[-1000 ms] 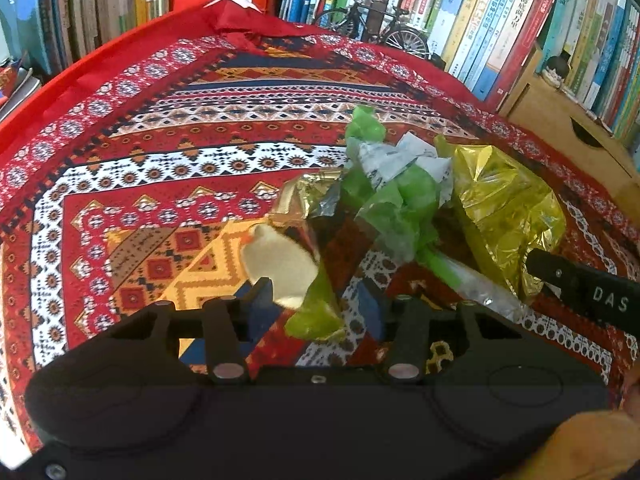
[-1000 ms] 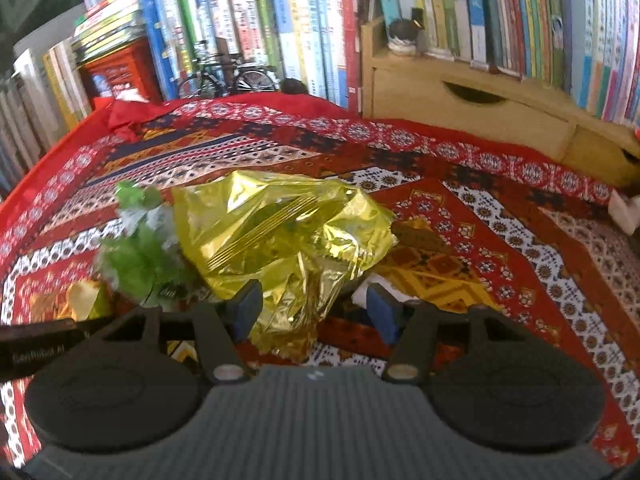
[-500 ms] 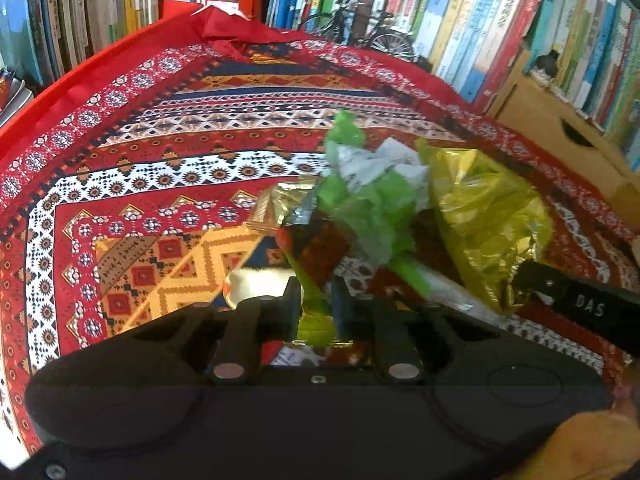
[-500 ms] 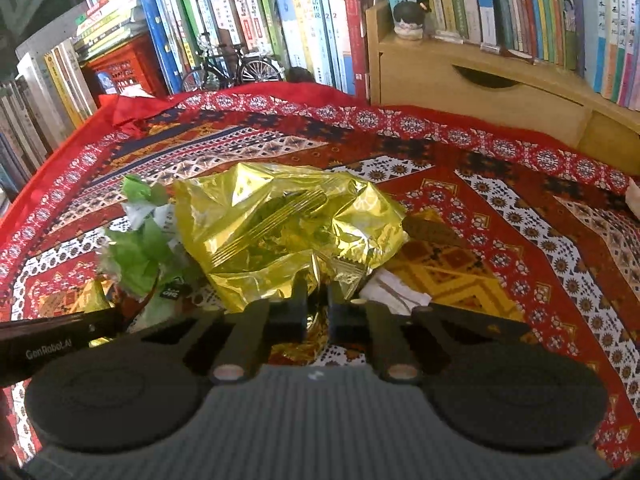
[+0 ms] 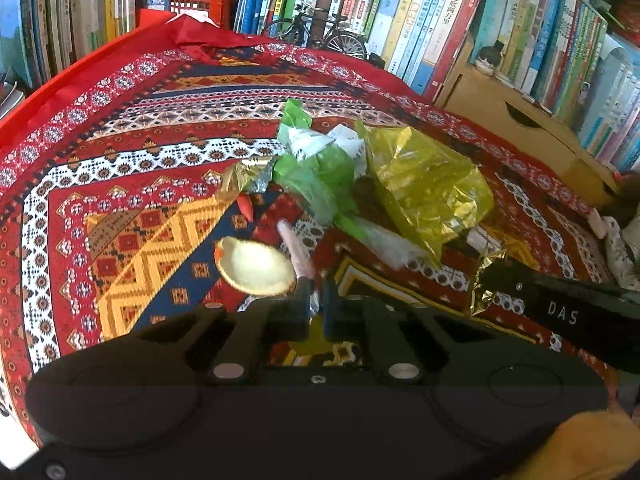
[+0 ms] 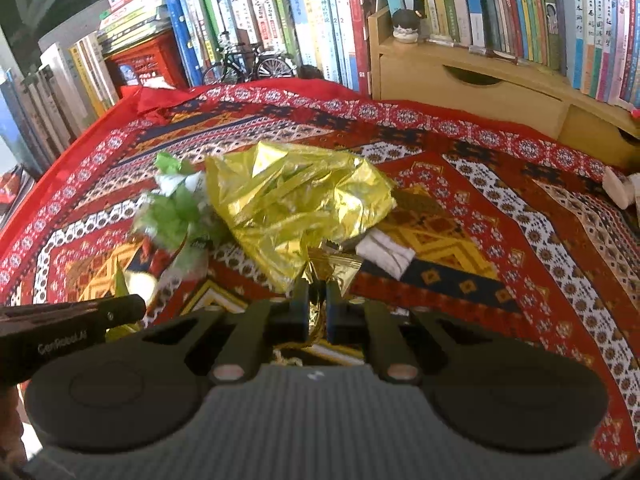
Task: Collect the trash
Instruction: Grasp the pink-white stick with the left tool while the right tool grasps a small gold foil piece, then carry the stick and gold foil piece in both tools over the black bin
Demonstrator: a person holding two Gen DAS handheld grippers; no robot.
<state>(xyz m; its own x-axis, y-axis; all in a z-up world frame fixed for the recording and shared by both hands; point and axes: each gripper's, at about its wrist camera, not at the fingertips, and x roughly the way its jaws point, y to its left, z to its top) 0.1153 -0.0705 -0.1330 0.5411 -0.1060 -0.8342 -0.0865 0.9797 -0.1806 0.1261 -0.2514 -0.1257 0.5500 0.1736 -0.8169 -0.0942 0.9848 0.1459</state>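
Fingers (image 5: 298,300) of the left gripper (image 5: 316,300) and fingers (image 6: 299,300) of the right gripper (image 6: 317,300) have just closed, each pair pinching trash off the patterned cloth (image 5: 120,184).

Left fingers are clenched on a thin clear wrapper (image 5: 298,258) whose green wrapper (image 5: 316,176) end trails up toward the gold foil (image 5: 424,188); the right fingers are clenched on the lower corner of that gold foil (image 6: 296,208). Relative to the gold foil: the green wrapper touches its left side, a pale round shell-like piece (image 5: 254,266) lies lower left of it near the left fingers, a white folded scrap (image 6: 384,254) sits just beside its lower right edge, and books (image 6: 304,12) and a wooden drawer unit (image 6: 472,84) stand well behind it.
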